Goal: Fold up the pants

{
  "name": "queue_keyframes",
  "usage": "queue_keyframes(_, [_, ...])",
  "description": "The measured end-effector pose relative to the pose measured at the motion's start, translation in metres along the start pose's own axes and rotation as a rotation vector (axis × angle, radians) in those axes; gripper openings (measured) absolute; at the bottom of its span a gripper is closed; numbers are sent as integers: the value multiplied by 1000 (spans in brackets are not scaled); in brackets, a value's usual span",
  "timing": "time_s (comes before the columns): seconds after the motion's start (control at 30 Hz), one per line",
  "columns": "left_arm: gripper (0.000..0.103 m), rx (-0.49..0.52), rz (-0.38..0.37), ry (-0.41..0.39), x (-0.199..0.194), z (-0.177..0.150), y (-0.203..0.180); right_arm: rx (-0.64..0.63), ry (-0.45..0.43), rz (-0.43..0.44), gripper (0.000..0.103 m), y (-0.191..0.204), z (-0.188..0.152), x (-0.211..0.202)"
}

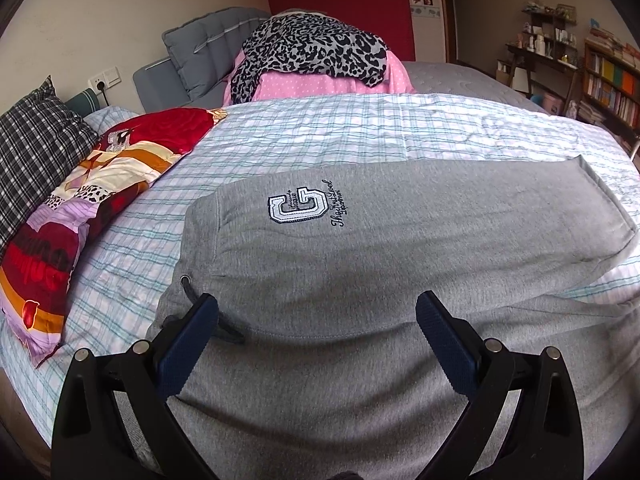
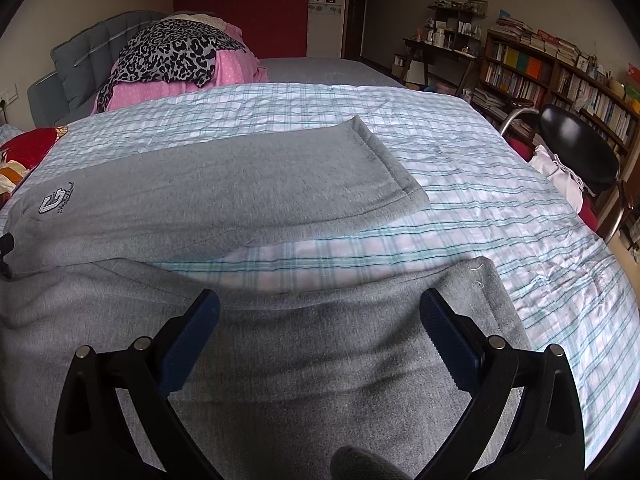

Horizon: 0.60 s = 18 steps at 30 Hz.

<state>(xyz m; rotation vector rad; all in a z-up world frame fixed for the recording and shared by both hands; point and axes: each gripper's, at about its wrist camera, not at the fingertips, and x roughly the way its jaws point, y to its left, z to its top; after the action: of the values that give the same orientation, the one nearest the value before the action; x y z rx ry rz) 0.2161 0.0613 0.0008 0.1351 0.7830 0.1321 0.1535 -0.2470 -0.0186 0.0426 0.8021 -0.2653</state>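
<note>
Grey sweatpants (image 1: 400, 232) lie flat on the plaid bedspread, waistband to the left, with a white letter logo (image 1: 296, 206) near the hip. The far leg (image 2: 256, 184) stretches right; the near leg (image 2: 320, 344) lies toward me, its cuff (image 2: 492, 292) at the right. My left gripper (image 1: 316, 312) is open and empty, hovering over the waist end near the dark drawstring (image 1: 192, 300). My right gripper (image 2: 320, 308) is open and empty, over the near leg close to its cuff.
The plaid bedspread (image 2: 480, 200) covers the bed. Patterned pillows (image 1: 80, 208) lie at the left edge. A leopard-print and pink heap (image 1: 316, 60) sits at the far end. A black chair (image 2: 576, 152) and bookshelves (image 2: 540, 76) stand to the right.
</note>
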Motion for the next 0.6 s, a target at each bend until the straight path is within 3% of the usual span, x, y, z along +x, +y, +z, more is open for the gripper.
queue_keyframes(0.3, [98,2,-7,52,38,26,9,-24,44,12,101,4,28,30])
queue_keyframes(0.6, [98,26,43,87,80,53,14,-48,97,-13,101,6,52,76])
